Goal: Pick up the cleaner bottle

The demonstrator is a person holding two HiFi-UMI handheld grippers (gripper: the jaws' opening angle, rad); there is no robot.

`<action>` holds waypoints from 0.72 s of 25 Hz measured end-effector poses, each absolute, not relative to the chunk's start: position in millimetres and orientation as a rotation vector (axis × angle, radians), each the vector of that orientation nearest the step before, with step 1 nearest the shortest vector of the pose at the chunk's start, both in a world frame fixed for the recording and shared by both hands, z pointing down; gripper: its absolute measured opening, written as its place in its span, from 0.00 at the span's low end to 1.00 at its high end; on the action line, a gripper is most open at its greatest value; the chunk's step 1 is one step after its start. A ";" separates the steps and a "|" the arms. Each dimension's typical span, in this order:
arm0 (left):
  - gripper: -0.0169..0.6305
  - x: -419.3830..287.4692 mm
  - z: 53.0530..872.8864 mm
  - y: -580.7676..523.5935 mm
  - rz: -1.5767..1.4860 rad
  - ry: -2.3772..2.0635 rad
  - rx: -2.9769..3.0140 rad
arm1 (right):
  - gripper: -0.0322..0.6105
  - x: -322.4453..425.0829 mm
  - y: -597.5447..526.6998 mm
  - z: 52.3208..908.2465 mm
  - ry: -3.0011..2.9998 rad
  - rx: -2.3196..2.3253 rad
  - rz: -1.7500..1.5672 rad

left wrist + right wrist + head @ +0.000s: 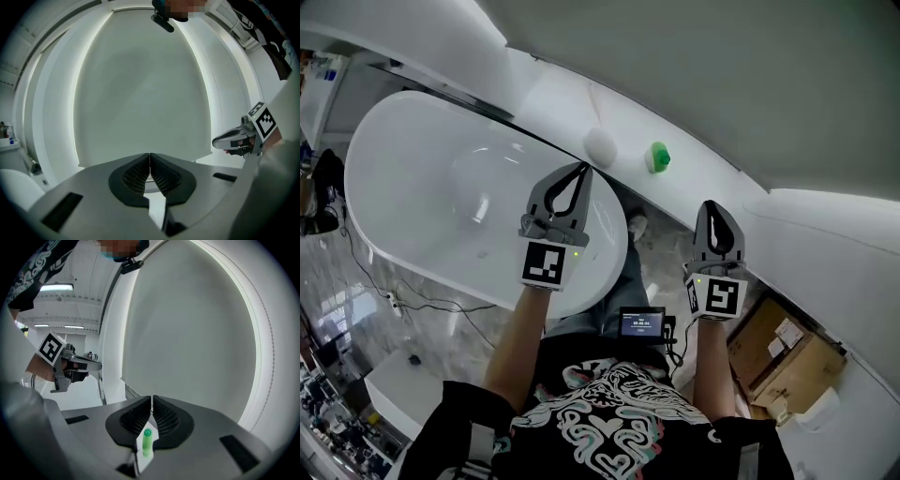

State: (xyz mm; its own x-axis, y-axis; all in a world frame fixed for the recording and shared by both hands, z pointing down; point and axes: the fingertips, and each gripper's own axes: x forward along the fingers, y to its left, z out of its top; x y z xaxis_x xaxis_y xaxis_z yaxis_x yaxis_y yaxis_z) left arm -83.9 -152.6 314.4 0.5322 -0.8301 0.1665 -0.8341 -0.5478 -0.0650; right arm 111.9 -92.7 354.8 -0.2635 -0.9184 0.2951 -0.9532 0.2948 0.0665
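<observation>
The green-capped bottle (657, 157) stands on the far ledge (712, 187) behind the tub (412, 187), just right of a round white object (600, 145). The left gripper (580, 169) and right gripper (710, 206) are nearer, jaws together on nothing.

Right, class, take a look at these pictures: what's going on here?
A person stands beside a white bathtub with a gripper in each hand. The left gripper and right gripper are both shut and empty. The green-topped cleaner bottle stands untouched on the white ledge beyond the tub, ahead of the right gripper.
</observation>
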 end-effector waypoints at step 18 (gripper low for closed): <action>0.05 -73.4 420.8 -169.3 0.357 -1.454 2.641 | 0.10 105.5 -127.1 458.3 -2.282 1.640 0.253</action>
